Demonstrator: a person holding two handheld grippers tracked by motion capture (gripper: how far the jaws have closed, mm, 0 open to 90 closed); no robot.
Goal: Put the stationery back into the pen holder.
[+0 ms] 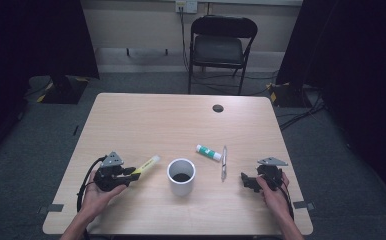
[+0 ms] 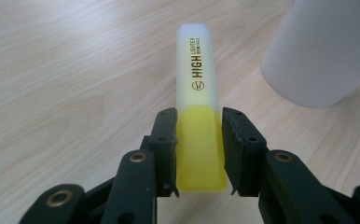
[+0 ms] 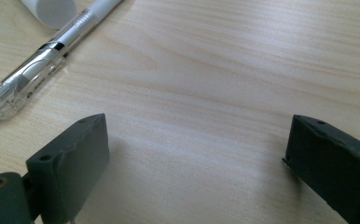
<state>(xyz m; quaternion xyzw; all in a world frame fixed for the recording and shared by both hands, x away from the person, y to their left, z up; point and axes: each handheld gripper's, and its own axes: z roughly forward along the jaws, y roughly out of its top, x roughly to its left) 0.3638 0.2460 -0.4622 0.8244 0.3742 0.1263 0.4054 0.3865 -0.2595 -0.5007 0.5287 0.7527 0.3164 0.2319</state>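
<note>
Grip: the yellow highlighter (image 2: 200, 126) is held at its rear end between the fingers (image 2: 165, 140) of the left gripper (image 1: 131, 175), lower left of the high view, its cap end pointing up and to the right over the tabletop (image 1: 146, 120).
Right side: the right gripper (image 1: 247, 181) is seen at the lower right, its fingers (image 3: 73, 158) spread wide with only bare wood between them.
Risk, slip: the highlighter is gripped near its very end, so most of its length is left overhanging; a pivot or a drop is judged possible if the hand is swung quickly.
Risk, knock: the white cup (image 1: 181, 176) stands just beside the highlighter's tip, at the upper right of the left gripper view; it could be nudged or tipped if the tip is carried across too low.
Risk, miss: if the cup is the goal, the long body could catch the rim unless it is tilted upright first.
Surroundings: a clear pen (image 1: 224, 162) and a glue stick (image 1: 208, 152) lie close together right of the cup, between it and the right gripper.
Background: a dark folding chair (image 1: 221, 45) stands beyond the table, well apart.
</note>
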